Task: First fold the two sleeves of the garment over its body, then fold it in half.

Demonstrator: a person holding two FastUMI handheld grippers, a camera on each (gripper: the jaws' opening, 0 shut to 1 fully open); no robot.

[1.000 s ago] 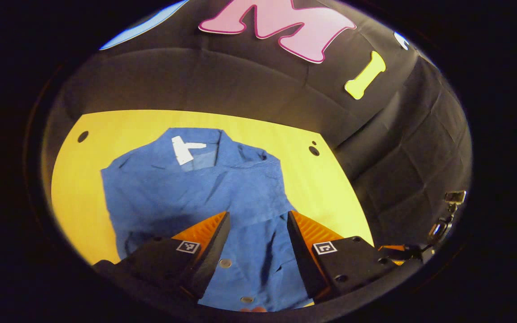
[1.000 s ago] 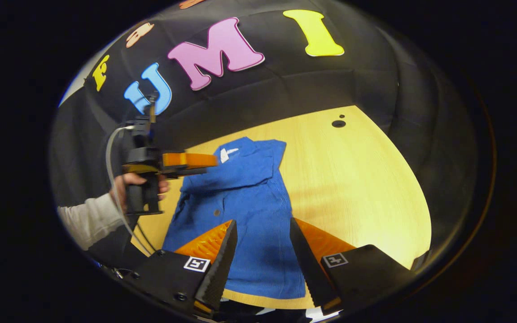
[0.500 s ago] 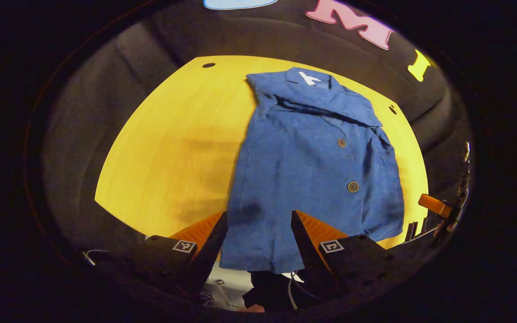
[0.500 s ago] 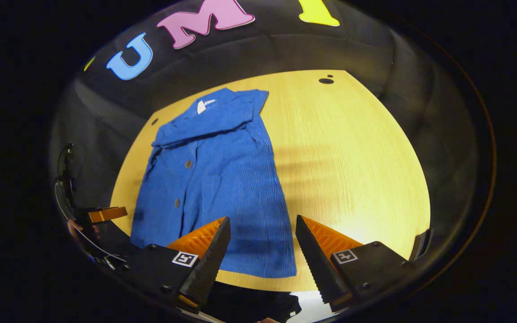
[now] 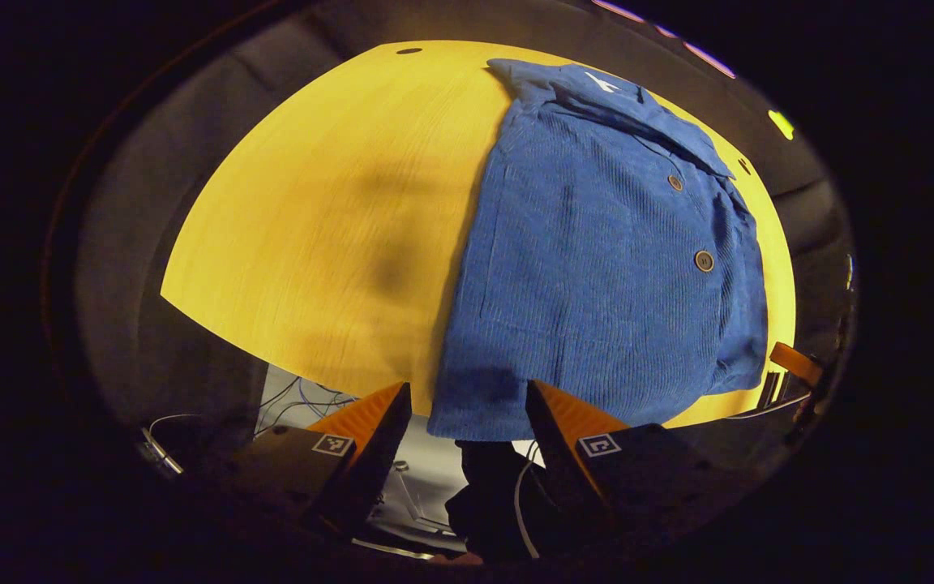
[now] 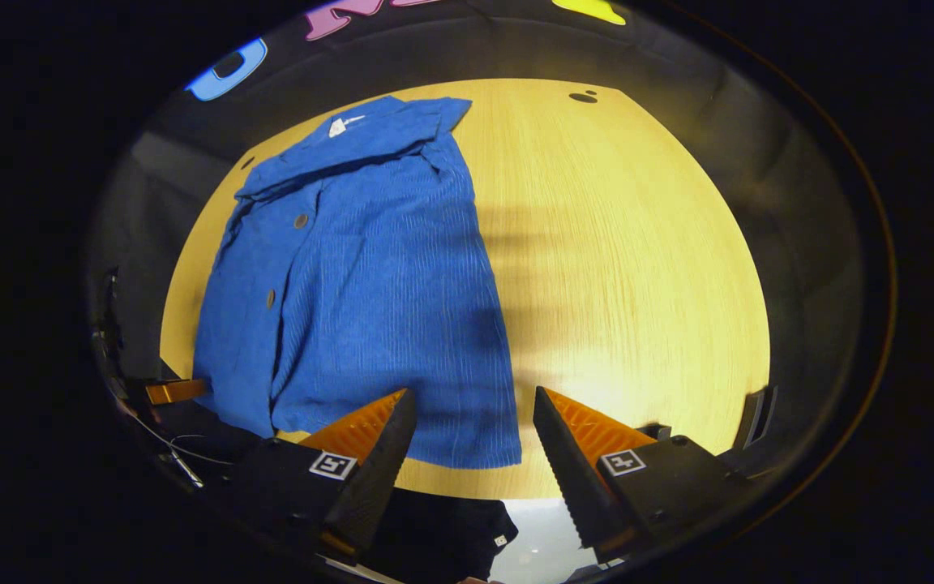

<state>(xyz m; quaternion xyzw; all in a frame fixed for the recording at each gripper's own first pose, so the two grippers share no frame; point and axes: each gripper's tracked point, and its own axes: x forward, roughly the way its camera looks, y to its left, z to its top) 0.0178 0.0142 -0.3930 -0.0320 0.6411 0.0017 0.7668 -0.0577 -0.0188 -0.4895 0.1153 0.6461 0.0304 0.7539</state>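
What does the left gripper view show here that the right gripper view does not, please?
Left gripper view: the open left gripper close up at the hem of the shirt, and cables below the table. Right gripper view: the open right gripper close up at the hem's other corner. Both: the blue shirt lying buttons up on the yellow table.

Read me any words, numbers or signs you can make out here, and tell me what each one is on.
White neck label inside the collar of the blue shirt: too small and blurred to read.
Square black-and-white marker tags on the left gripper and right gripper: coded patterns, not words.
Buttons on the shirt: no readable marking.
Wooden table: no text.
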